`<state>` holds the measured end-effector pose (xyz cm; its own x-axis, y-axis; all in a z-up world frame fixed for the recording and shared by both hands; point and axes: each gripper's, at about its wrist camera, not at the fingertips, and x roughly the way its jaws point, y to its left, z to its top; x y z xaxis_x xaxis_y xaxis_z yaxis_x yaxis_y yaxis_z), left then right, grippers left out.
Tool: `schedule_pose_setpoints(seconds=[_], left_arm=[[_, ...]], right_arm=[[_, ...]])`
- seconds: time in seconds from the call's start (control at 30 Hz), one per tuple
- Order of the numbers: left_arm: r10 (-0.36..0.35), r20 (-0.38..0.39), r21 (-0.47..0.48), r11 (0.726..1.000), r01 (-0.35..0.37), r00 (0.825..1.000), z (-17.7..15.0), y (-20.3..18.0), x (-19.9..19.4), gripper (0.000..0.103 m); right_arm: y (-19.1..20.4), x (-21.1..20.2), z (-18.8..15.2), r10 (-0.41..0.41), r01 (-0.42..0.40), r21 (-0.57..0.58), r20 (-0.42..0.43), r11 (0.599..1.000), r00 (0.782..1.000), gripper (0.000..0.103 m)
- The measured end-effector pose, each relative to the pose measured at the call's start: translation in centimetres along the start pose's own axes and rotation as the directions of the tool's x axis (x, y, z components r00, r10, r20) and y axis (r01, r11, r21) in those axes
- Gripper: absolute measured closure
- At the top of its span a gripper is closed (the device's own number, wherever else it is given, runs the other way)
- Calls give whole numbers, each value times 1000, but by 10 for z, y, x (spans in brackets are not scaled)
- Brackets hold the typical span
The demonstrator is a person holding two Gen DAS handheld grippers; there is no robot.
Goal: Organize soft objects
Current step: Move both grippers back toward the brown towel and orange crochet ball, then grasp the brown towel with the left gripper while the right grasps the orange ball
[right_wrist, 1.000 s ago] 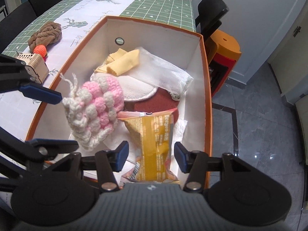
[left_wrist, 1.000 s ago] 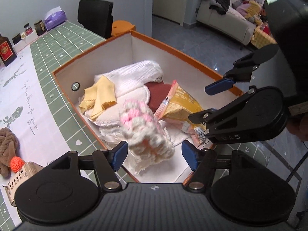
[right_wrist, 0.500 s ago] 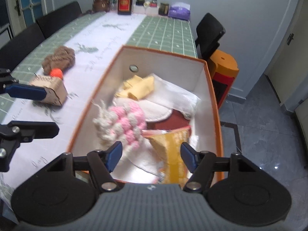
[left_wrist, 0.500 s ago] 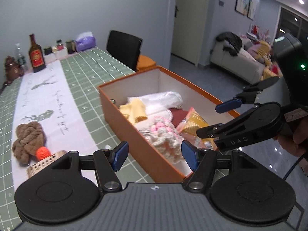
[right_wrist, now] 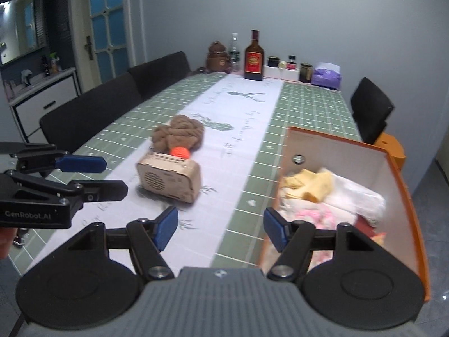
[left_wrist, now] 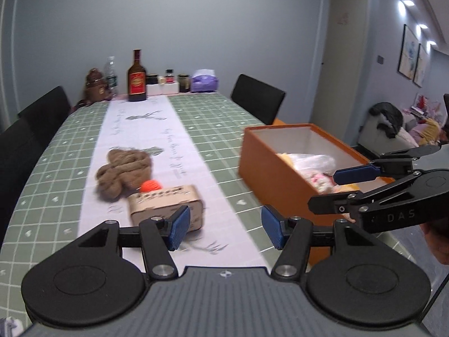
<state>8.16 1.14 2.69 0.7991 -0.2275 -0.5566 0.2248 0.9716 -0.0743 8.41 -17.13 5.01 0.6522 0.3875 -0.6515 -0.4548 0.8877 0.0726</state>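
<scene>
Spanning most of both views, the table (left_wrist: 219, 129) is seen with the orange box (right_wrist: 393, 168) at right of frame, already holding pale cloths and a pink knit piece (right_wrist: 311, 216). Left of centre a brown knotted cloth (left_wrist: 123, 168) is noted on the runner, an orange ball (right_wrist: 179, 152) and wooden case (right_wrist: 168, 178) touching it. Left gripper (left_wrist: 223, 228) and right gripper (right_wrist: 220, 228) are held spread, nothing grasped. Step judged: between items; a reach to the brown cloth is called for next
</scene>
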Motion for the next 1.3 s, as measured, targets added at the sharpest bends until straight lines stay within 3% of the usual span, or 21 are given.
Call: schedule_pose_setpoints(seconds=[0.3,0.43,0.7,0.93,1.07,1.23,1.3], left_arm=[[104,-39,17,994,-104,994,-7,35,0,34],[96,-78,19,995,-94,992,3,52,7,34],[64,-131,30,998,-60,989,53,92,37,34],[71,-231,102,994,-48,970,92,123,91,34],[98,-297,247,969,-23,950,96,131,122,34],[148,-351,445,895,26,925,92,138,158,34],[161,-369,481,876,40,915,89,143,173,33]], right_arm=[[34,45,13,46,-46,-5,-41,999,998,30],[40,63,32,31,-33,-32,-72,999,997,29],[32,115,94,60,-62,-5,-156,998,986,29],[40,173,130,60,-67,-24,-214,997,975,30],[46,205,138,63,-76,-42,-255,996,965,34],[50,244,136,60,-85,-64,-321,994,945,35],[49,258,136,79,-103,-51,-348,993,934,38]])
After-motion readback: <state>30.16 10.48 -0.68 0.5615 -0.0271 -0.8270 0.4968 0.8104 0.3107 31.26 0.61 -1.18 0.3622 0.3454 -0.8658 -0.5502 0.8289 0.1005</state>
